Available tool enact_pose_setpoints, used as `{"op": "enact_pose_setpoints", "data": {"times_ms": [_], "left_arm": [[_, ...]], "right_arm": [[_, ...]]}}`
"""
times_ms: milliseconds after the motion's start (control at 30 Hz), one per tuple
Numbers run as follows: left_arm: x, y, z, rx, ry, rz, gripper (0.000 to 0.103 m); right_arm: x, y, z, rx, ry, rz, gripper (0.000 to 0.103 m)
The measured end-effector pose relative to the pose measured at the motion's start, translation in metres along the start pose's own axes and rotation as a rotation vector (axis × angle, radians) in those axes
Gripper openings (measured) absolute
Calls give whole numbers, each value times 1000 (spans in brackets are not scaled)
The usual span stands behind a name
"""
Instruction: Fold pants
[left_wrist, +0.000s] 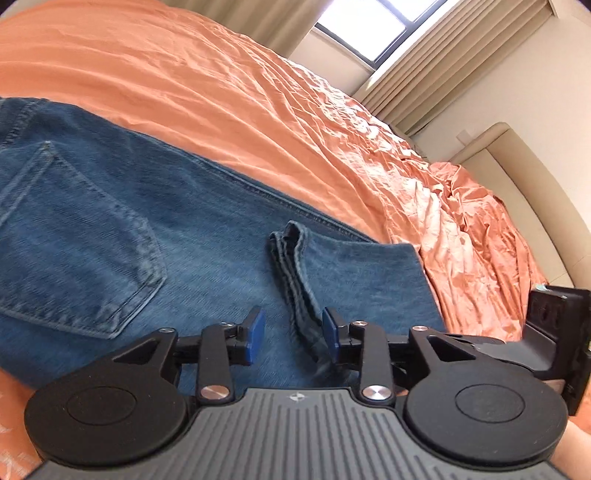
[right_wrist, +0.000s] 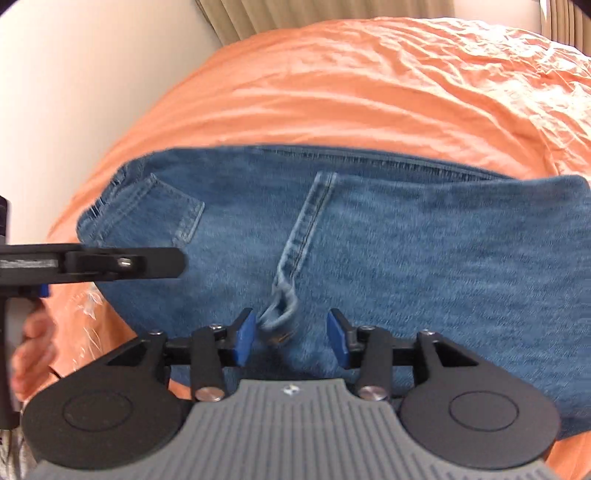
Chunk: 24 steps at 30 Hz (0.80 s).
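Blue jeans (left_wrist: 155, 221) lie folded on the orange bedsheet (left_wrist: 207, 85), and we see them from both wrists. In the left view a back pocket (left_wrist: 70, 251) faces up and a stitched hem edge (left_wrist: 295, 266) runs across the denim toward us. Our left gripper (left_wrist: 293, 336) hovers just over the fabric with its jaws spread apart and nothing between the blue pads (left_wrist: 255, 336); the hem passes close by the right-hand pad. Our right gripper (right_wrist: 291, 338) likewise stands released, the hem corner (right_wrist: 279, 310) lying just beside its left pad without being pinched. In the right view the left gripper also shows at the left edge.

The sheet is creased all over, bunched near the beige padded headboard (left_wrist: 535, 192). Beyond the bed we see beige curtains (left_wrist: 443, 66), a bright window (left_wrist: 373, 26) and a pale wall (right_wrist: 81, 81).
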<state>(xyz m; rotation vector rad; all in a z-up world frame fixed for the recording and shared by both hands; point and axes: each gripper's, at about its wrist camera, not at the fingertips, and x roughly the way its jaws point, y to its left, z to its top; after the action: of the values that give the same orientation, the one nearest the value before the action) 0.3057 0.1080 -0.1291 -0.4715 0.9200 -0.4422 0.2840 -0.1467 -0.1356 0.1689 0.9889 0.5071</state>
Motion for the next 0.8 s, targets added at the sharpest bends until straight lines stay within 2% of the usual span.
{"op": "enact_pose_setpoints", "data": {"times_ms": [67, 233, 400, 500, 600, 633, 667, 733, 800], "left_arm": [[16, 4, 8, -43, -3, -31, 49], [63, 32, 19, -246, -15, -106, 50], [99, 44, 30, -303, -32, -91, 50], [113, 40, 32, -270, -11, -71, 42], [116, 28, 30, -193, -22, -22, 27], [113, 24, 29, -165, -38, -10, 16], [108, 18, 29, -135, -61, -8, 10], [94, 3, 30, -75, -104, -34, 8], [74, -23, 35, 35, -150, -45, 8]], "right_arm": [[-5, -11, 7, -5, -40, -34, 49], [-16, -51, 9, 9, -117, -91, 49], [-28, -87, -1, 17, -168, -130, 52], [-37, -112, -8, 56, -205, -145, 52], [-45, -134, -11, 93, -226, -169, 52], [-47, -139, -12, 100, -230, -188, 52], [-50, -144, -12, 103, -234, -205, 52], [-58, -155, -11, 99, -250, -233, 52], [-67, -163, -8, 93, -264, -246, 47]]}}
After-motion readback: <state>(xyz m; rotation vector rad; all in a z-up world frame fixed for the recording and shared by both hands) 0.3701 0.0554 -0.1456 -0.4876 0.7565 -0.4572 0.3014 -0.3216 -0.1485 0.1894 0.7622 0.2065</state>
